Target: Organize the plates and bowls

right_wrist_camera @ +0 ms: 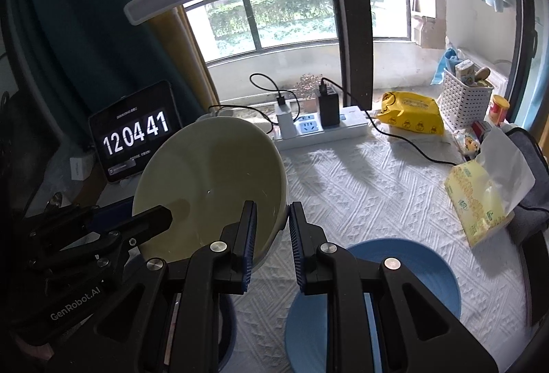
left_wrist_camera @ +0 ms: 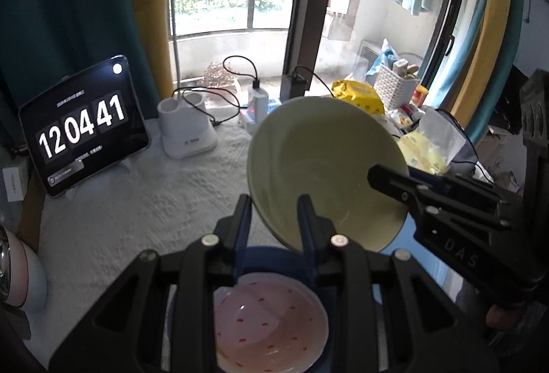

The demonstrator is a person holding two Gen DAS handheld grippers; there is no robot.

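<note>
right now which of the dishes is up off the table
The pale green bowl, tilted and gripped at its rim by both grippers. The pink bowl and blue plate lie below.

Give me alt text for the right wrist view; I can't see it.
Both grippers, the right gripper and the left gripper, clamp the rim of a tilted pale green bowl lifted above a white textured tablecloth. A blue plate lies below right; a tablet clock stands behind.

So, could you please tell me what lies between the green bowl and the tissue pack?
In the right wrist view, only bare white cloth lies between the green bowl and the tissue pack.
</note>
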